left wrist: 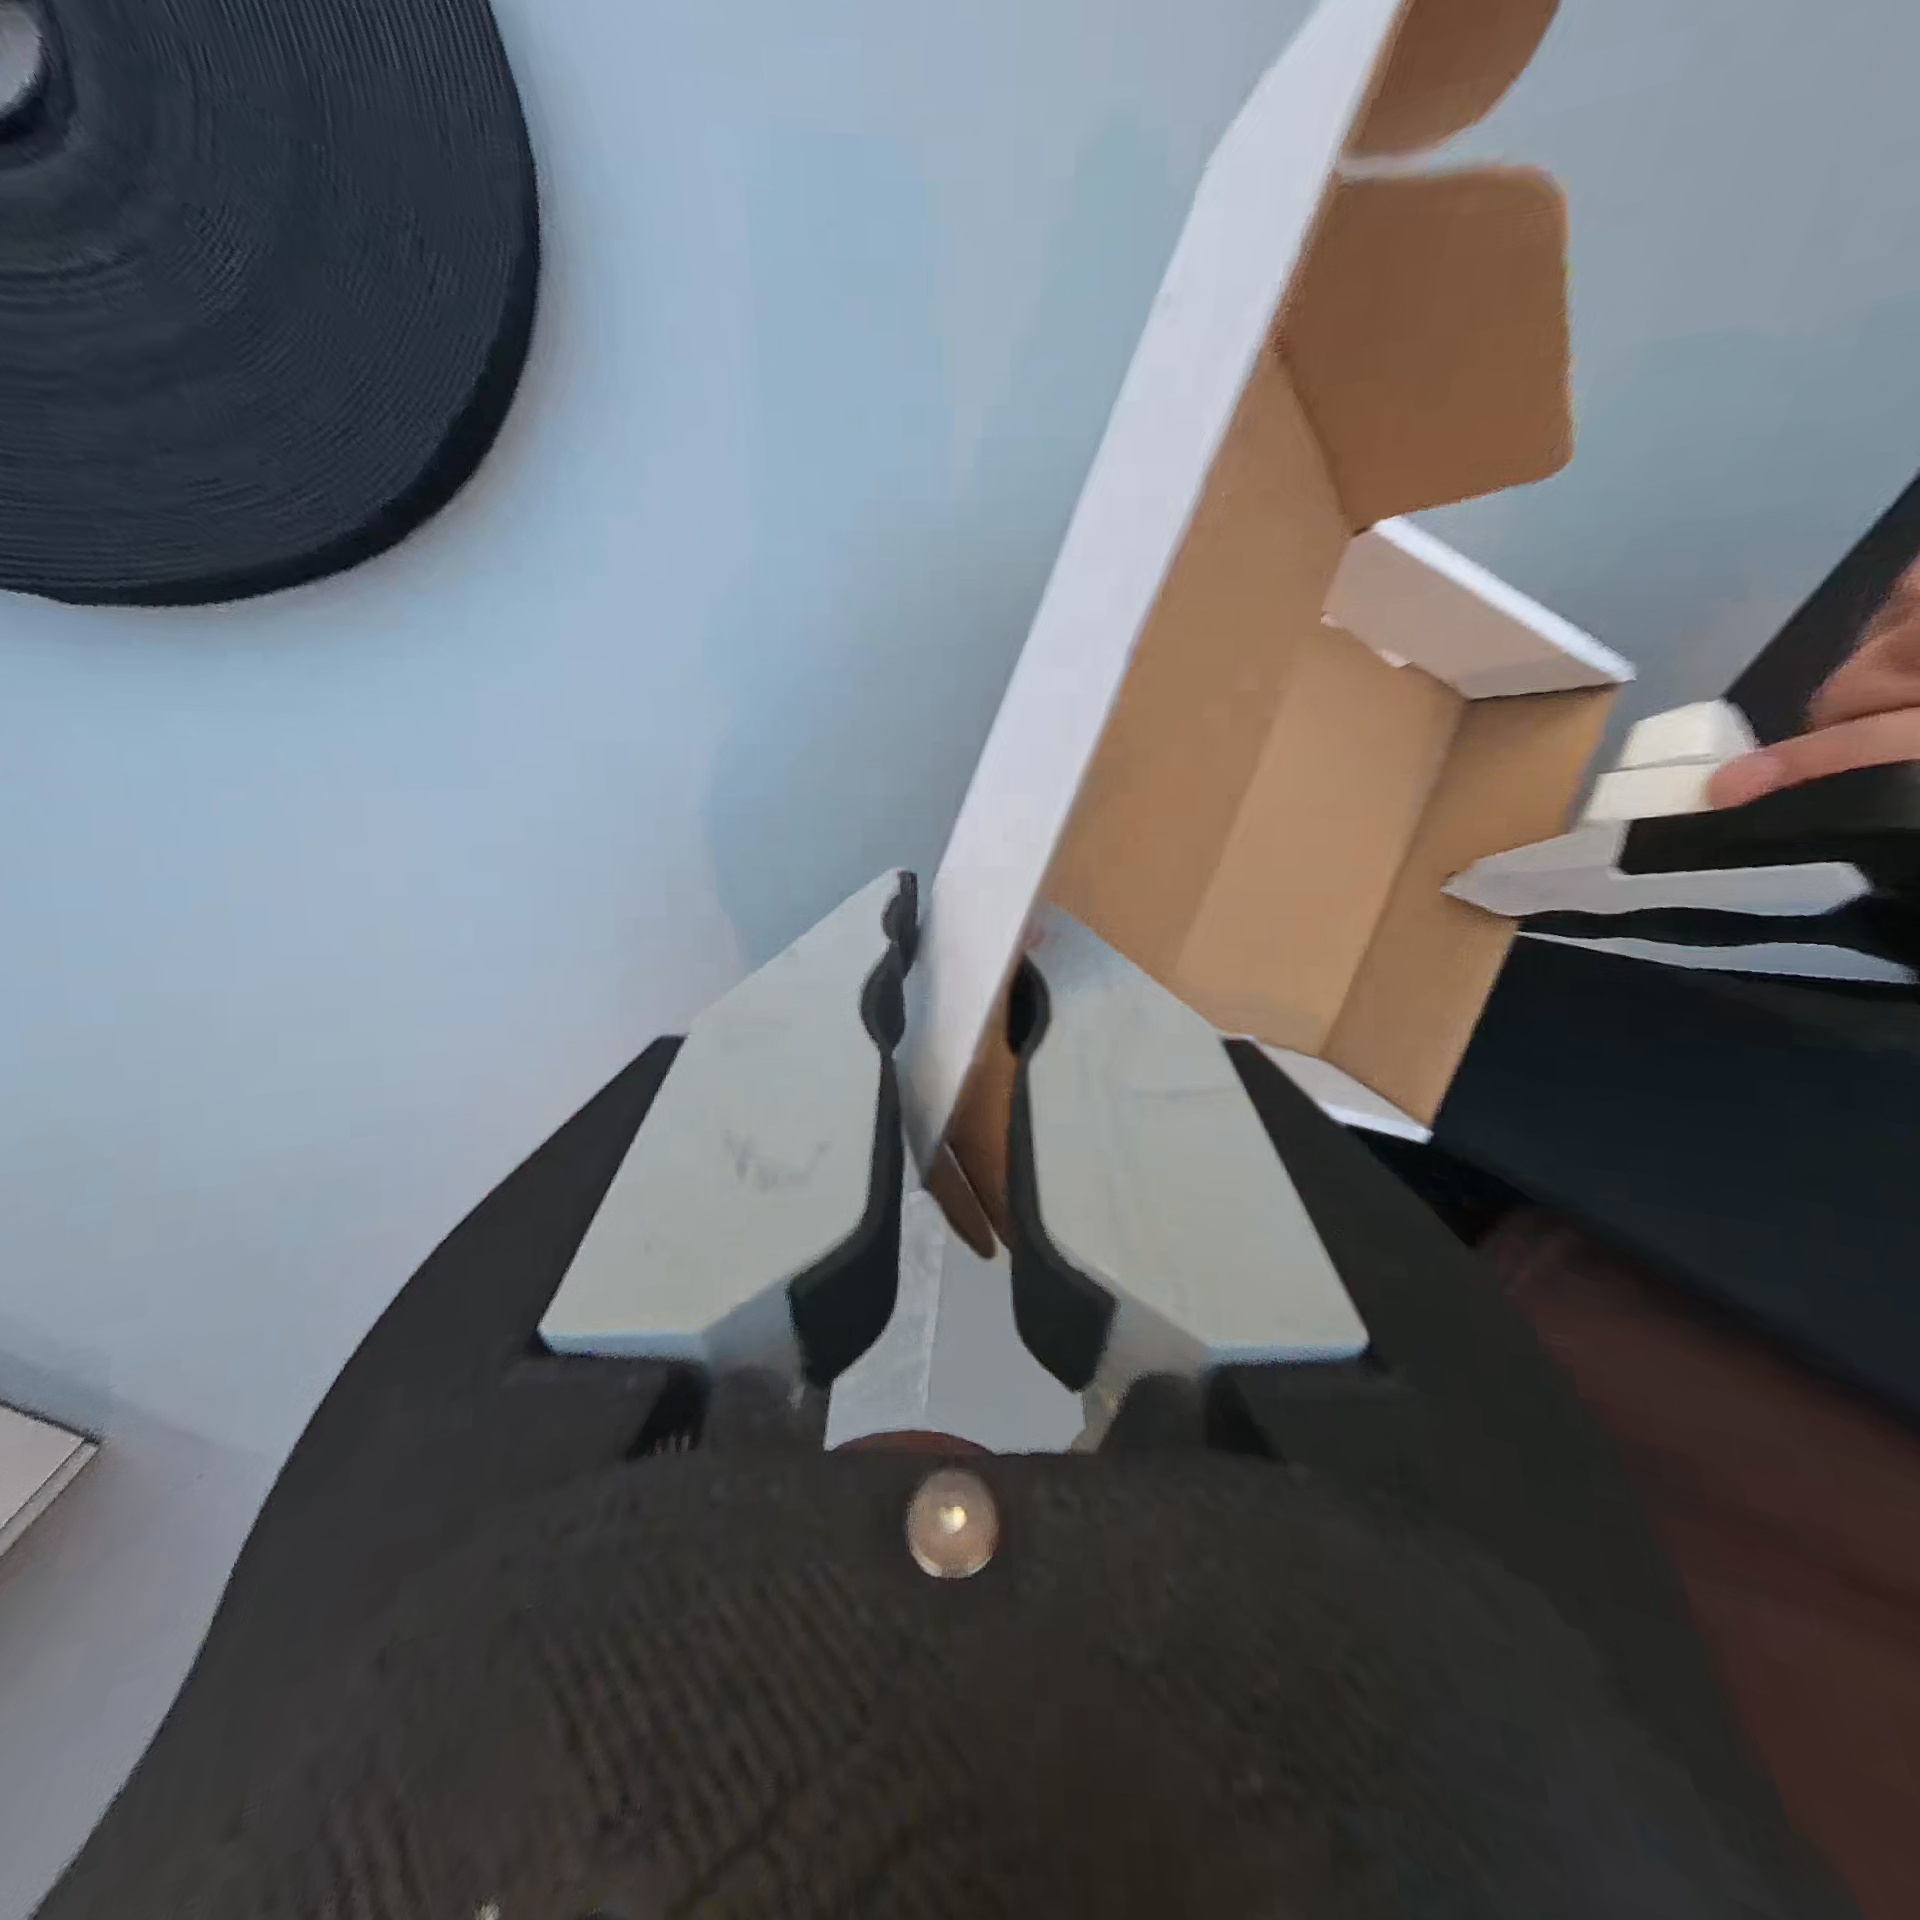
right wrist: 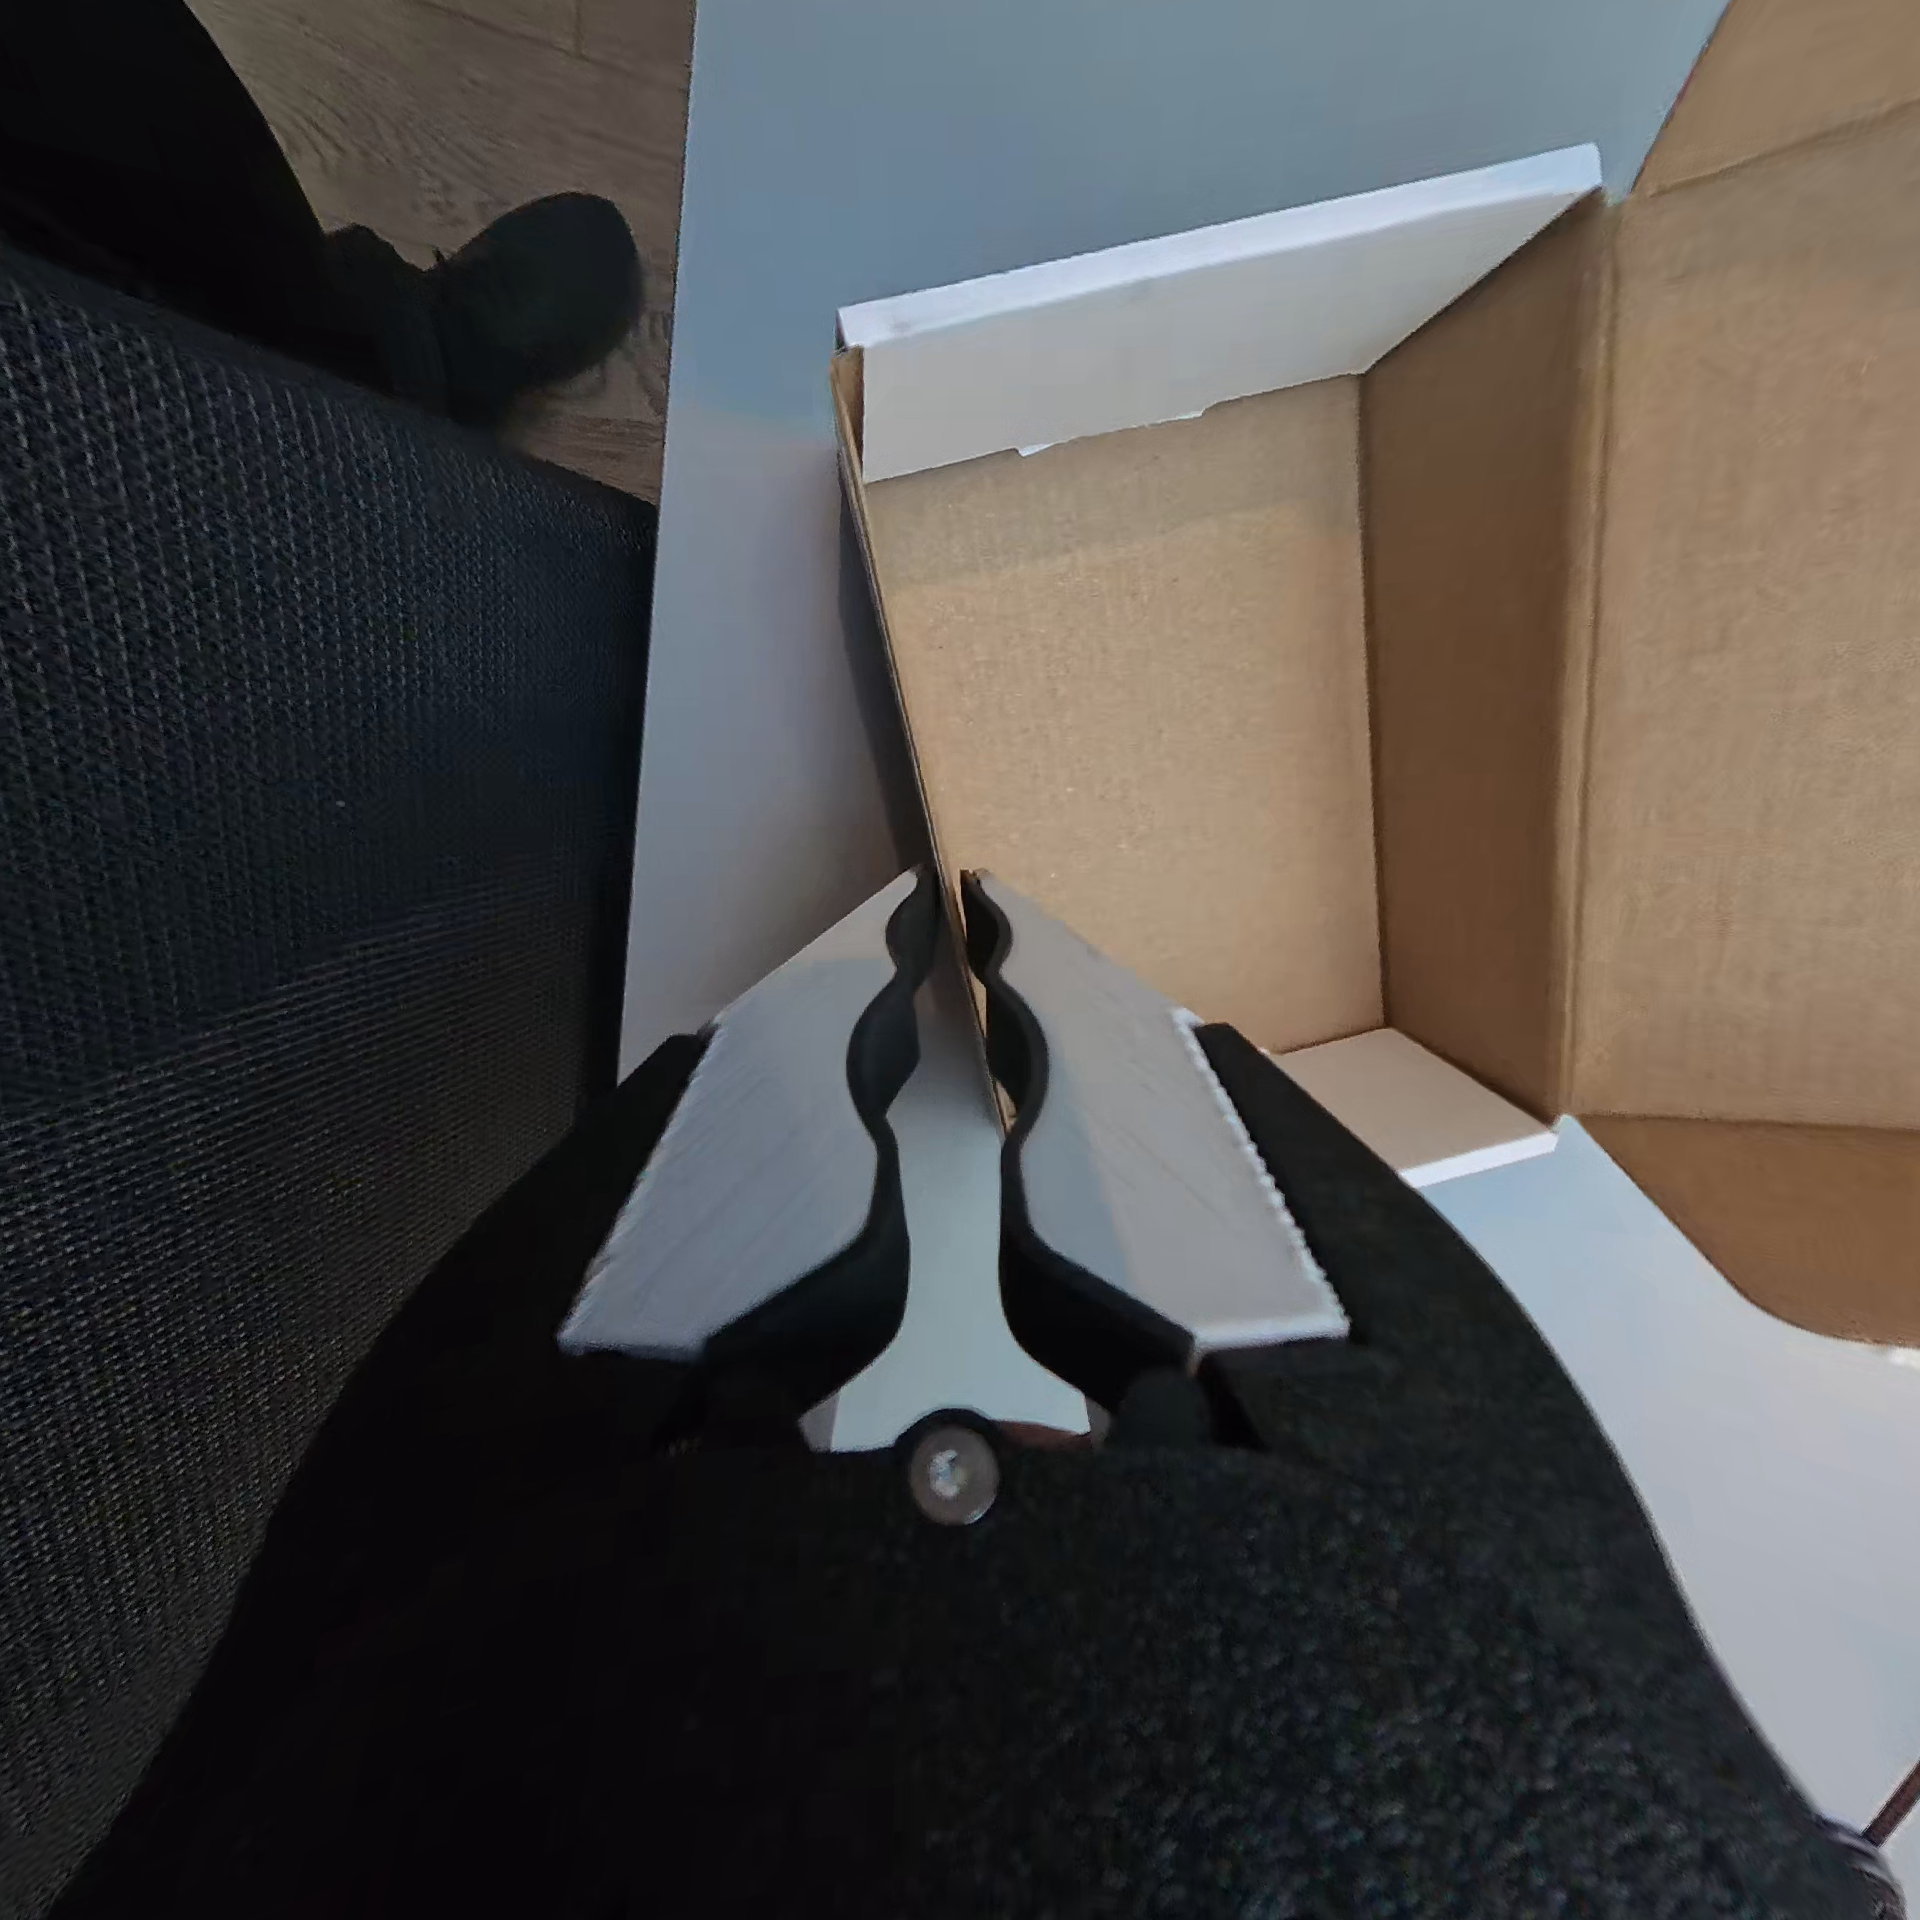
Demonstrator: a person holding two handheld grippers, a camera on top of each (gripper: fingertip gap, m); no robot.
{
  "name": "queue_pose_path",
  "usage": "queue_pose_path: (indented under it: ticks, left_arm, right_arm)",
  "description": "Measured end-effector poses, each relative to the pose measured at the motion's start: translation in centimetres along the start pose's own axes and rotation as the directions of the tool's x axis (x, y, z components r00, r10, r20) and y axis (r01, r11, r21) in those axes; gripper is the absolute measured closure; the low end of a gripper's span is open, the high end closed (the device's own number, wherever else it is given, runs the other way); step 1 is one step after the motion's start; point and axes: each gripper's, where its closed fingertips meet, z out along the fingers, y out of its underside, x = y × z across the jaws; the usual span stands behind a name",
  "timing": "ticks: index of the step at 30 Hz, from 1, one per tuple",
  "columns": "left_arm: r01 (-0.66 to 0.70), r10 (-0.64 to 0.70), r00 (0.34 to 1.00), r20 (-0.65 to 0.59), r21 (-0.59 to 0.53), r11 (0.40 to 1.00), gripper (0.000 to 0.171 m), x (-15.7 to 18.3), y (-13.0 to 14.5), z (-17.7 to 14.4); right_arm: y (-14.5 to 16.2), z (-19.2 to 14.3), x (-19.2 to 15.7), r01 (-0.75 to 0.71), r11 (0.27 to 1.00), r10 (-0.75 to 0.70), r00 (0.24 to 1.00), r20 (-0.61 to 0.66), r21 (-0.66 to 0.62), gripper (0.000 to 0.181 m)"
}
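Observation:
An open cardboard box, white outside and brown inside, is held tilted above the pale table. My left gripper is shut on the box's white lid panel near its lower edge. My right gripper is shut on the thin edge of a side wall of the box. The right gripper also shows in the left wrist view, held by a hand, at the box's right wall. The lid's rounded flaps stick up.
A black coiled roll lies on the table at the upper left. A flat white thing shows at the lower left edge. A black mesh chair, a dark shoe and wooden floor lie beyond the table's edge. Left tips to right tips: about 20 cm.

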Motion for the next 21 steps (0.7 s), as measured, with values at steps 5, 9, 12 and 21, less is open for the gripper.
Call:
queue_pose_path:
  ticks: [5, 9, 12, 21]
  left_arm:
    - [0.021, -0.018, 0.995, 0.098, -0.025, 0.999, 0.143, -1.8, 1.8, 2.6]
    - [0.018, -0.021, 0.996, 0.083, 0.037, 0.999, 0.122, -2.0, 1.5, 1.1]
    - [0.033, -0.036, 0.999, 0.025, 0.094, 0.995, 0.103, -1.3, 1.2, -1.2]
    - [0.045, -0.090, 0.987, 0.130, 0.316, 0.948, 0.094, -2.3, 5.2, -12.1]
  right_arm:
    - [-0.1, 0.6, -0.3, -0.005, 1.000, 0.005, 1.000, 0.004, -0.028, 0.178]
    - [-0.1, 0.7, -0.3, -0.065, 0.998, 0.066, 0.998, 0.021, -0.027, 0.177]
    - [-0.4, 0.7, 0.7, -0.073, 0.997, 0.073, 0.997, 0.003, -0.021, 0.176]
    - [-2.8, 0.0, 6.0, -0.216, 0.976, 0.214, 0.973, -0.081, -0.011, 0.167]
